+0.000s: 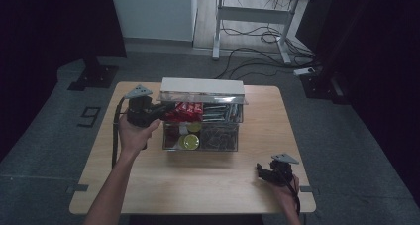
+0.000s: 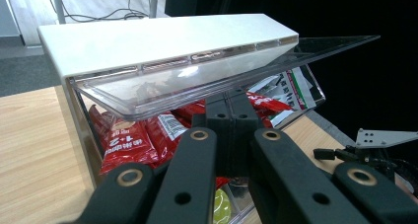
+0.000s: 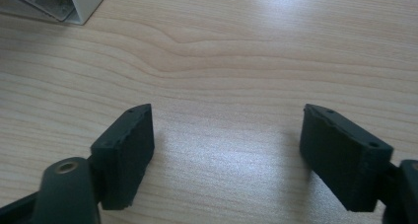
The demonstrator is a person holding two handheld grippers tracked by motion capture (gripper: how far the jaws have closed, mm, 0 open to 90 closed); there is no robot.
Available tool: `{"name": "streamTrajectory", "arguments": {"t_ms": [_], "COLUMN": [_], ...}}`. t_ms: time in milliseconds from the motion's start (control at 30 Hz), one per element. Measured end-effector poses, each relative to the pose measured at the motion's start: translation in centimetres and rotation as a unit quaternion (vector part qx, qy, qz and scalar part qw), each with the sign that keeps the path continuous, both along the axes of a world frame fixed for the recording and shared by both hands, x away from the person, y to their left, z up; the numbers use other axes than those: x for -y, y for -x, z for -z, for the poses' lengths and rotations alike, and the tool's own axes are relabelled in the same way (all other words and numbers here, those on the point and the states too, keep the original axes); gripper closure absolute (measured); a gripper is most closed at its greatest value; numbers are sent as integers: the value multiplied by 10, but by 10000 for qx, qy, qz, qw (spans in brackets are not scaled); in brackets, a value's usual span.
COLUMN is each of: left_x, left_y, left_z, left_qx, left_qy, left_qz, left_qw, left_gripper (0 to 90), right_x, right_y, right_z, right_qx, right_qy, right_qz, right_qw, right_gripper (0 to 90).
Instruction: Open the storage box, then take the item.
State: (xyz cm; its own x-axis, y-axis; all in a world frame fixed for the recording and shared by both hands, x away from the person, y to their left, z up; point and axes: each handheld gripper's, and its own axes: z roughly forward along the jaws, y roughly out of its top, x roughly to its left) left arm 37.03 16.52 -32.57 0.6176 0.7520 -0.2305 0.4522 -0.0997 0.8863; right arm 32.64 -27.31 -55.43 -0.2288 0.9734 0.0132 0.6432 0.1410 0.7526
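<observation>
At the far middle of the wooden table [image 1: 148, 185] stands a clear plastic two-tier box [image 1: 200, 136] with a white-backed lid [image 1: 202, 86] propped open, and the left gripper [image 1: 166, 111] reaches into its upper tier from the left side. Its jaws are pressed together among the red snack packets [image 2: 125, 140]; from the left gripper view they meet right at the packets, but whether a packet edge is pinched between them I cannot tell. Those packets look light, soft and crinkly, with a glossy film that would likely slip under a shallow grip, so a crimped end seam or a flat corner seems the best place to hold, rather than the puffy middle. They lie packed under the clear lid panel [image 2: 222, 81], which leaves little headroom, so a held packet would probably need to come out low and sideways. In the lower tier sit round yellow-lidded cans [image 1: 189, 141], stiffer and heavier by the look of them. Near the front right corner the right gripper [image 1: 270, 173] rests low over bare wood, its jaws spread wide with nothing between them.
</observation>
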Motion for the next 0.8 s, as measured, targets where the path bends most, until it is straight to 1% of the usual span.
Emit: {"name": "streamTrajectory", "arguments": {"t_ms": [100,167,200,267,300,367,400,433,500,533,567,600,633,667,700,733,767,800], "left_x": [1,2,2,3,4,4,4,4,4,4,4,4,4,4,5,5,6,6], "left_y": [0,-1,-1,-2,-2,-2,-2,-2,-2,-2,-3,-3,-3,-3,-3,-3,-3,-3], "left_z": [0,0,0,0,0,-1,-1,-1,-2,-2,-2,-2,-1,-1,-1,-1,-2,-2], "left_qx": [-7,0,-2,0,14,21,21,16,4,4,0,-18,-16,-16,-15,-16,-9,-9], "left_qy": [-15,-47,-43,-44,-46,-61,-61,-56,-61,-61,-54,-36,-38,-38,-33,-26,-44,-44], "left_qz": [13,27,40,46,60,70,70,77,81,81,82,77,69,69,67,76,90,90], "left_qw": [10000,10000,10000,10000,10000,10000,10000,10000,9999,9999,10000,10000,10000,10000,10000,10000,9999,9999], "left_gripper": [900,900,900,900,900,900,900,900,900,900,900,900,900,900,900,900,900,900], "right_x": [-2,-4,-6,-7,-9,-11,-11,-13,-16,-18,-18,-20,-20,-20,-22,-22,-23,-23], "right_y": [0,1,1,1,1,2,2,3,4,4,4,5,4,4,4,4,4,4], "right_z": [-2,-6,-11,-14,-19,-25,-25,-32,-40,-44,-44,-52,-56,-56,-63,-63,-73,-73], "right_qx": [15,107,186,220,286,360,360,435,515,572,572,660,713,713,780,780,913,913], "right_qy": [-24,-69,-119,-156,-219,-243,-243,-330,-398,-406,-406,-433,-441,-441,-524,-524,-598,-598], "right_qz": [-37,-77,-127,-152,-201,-250,-250,-295,-342,-382,-382,-437,-470,-470,-504,-504,-563,-563], "right_qw": [10000,9999,9997,9995,9991,9987,9987,9981,9973,9968,9968,9959,9954,9954,9943,9943,9924,9924], "right_gripper": [265,289,296,299,303,305,305,313,328,338,338,355,362,362,376,376,394,394]}}
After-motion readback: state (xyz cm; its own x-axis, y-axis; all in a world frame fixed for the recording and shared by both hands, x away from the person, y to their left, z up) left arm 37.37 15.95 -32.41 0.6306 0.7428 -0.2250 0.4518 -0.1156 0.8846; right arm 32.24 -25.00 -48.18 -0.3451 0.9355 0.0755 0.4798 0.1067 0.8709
